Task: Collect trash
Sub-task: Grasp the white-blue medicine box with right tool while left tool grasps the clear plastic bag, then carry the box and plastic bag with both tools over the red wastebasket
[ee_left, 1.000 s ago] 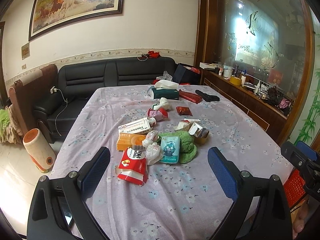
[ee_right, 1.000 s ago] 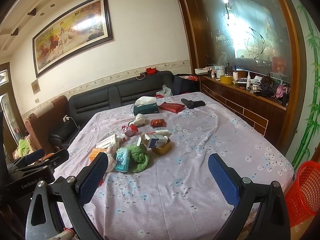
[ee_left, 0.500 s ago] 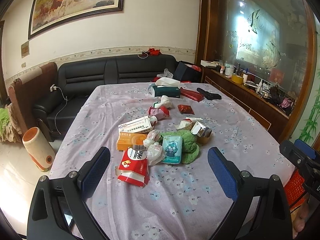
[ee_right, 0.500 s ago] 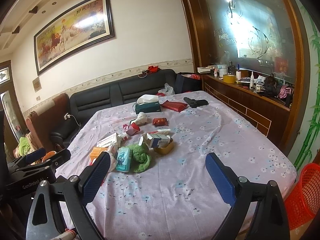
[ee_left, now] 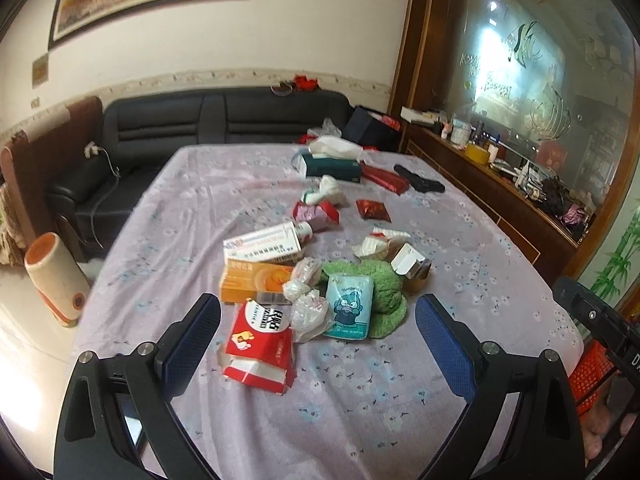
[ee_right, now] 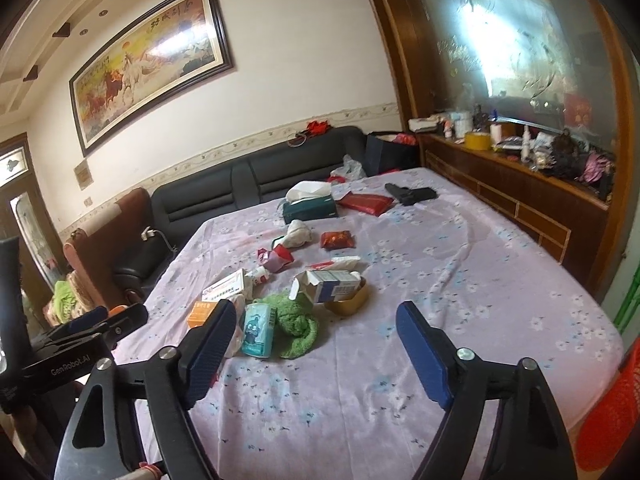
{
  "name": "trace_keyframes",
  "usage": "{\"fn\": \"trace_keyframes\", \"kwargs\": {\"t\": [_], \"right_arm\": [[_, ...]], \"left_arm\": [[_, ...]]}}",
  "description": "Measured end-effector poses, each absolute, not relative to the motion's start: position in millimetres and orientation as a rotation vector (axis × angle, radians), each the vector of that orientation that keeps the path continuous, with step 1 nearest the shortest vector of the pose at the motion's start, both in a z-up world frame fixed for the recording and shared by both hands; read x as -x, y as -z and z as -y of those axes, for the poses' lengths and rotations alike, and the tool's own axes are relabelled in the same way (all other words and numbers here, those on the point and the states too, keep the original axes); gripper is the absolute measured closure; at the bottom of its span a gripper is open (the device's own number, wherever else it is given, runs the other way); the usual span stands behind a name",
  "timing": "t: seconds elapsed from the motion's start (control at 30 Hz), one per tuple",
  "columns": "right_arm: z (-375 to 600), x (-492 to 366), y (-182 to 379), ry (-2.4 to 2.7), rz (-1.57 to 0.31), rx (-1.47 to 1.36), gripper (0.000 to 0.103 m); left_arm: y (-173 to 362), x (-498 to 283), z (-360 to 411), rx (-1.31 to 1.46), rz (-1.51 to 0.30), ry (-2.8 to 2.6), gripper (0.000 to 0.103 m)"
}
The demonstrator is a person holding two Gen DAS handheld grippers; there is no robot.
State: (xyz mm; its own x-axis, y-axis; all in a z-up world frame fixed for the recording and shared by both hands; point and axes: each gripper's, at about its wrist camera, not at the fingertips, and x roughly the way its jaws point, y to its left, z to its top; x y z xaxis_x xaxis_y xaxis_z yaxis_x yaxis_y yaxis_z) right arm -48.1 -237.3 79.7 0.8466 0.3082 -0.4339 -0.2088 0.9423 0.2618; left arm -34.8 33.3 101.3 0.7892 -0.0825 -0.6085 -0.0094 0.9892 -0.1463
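Note:
Several pieces of trash lie in a heap mid-table: a red carton (ee_left: 260,344), an orange box (ee_left: 256,280), a white box (ee_left: 264,244), a teal tissue pack (ee_left: 348,312), a green cloth (ee_left: 384,292) and crumpled plastic (ee_left: 308,308). My left gripper (ee_left: 318,320) is open just short of the red carton, nothing between its fingers. My right gripper (ee_right: 316,328) hovers before the teal pack (ee_right: 258,330) and green cloth (ee_right: 298,324); its jaws are closing, wide apart, with nothing gripped. A blue-white carton (ee_right: 332,284) sits on a yellow dish.
A lilac flowered tablecloth (ee_right: 440,264) covers the table. A tissue box (ee_right: 310,208), red pouch (ee_right: 366,202) and black object (ee_right: 410,194) lie at the far end. A red basket (ee_right: 612,412) stands at lower right, a black sofa (ee_left: 224,120) behind, and a wooden sideboard (ee_right: 520,192) at the right.
Both grippers have moved closer to the trash heap, which looks larger and nearer. The right gripper's fingers have come somewhat closer together.

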Motion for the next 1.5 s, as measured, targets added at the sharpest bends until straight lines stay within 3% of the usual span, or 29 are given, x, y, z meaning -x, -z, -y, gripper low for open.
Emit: {"fn": "trace_keyframes", "kwargs": {"t": [0.23,0.53,0.63,0.7,0.83,0.93,1.0,1.07,1.23,1.5], "right_arm": [[232.7,-8.0,-58.0,-0.356,-0.59,-0.307,0.018],[219.2,-111.1,-15.3,-0.375,-0.781,-0.487,0.018],[217.7,-145.0,3.1,-0.346,-0.867,-0.552,0.02],[219.3,-160.8,12.0,-0.32,-0.902,-0.595,0.021],[216.7,-181.3,23.5,-0.265,-0.944,-0.62,0.022],[212.1,-188.7,29.2,-0.236,-0.972,-0.613,0.025],[208.2,-194.3,34.8,-0.235,-0.992,-0.604,0.027],[206.5,-195.4,38.4,-0.242,-1.0,-0.604,0.032],[209.6,-188.3,36.5,-0.259,-0.981,-0.583,0.057],[221.6,-145.2,8.3,-0.358,-0.844,-0.563,0.062]], "left_arm": [[-66.8,-13.5,-38.9,0.155,-0.754,0.048,0.007],[-26.0,-63.4,-44.6,0.172,-0.873,0.062,0.016],[-18.8,-70.2,-44.2,0.158,-0.891,0.062,0.021],[-14.7,-74.4,-42.3,0.152,-0.909,0.069,0.031],[-6.1,-81.3,-36.5,0.135,-0.935,0.083,0.033],[3.0,-86.0,-30.9,0.12,-0.967,0.103,0.045],[9.4,-87.5,-30.7,0.12,-0.986,0.098,0.063],[13.7,-88.3,-32.7,0.137,-1.001,0.105,0.068],[10.0,-79.8,-40.0,0.191,-0.975,0.124,0.075],[-19.8,-53.6,-50.4,0.303,-0.879,0.159,0.078]]}}
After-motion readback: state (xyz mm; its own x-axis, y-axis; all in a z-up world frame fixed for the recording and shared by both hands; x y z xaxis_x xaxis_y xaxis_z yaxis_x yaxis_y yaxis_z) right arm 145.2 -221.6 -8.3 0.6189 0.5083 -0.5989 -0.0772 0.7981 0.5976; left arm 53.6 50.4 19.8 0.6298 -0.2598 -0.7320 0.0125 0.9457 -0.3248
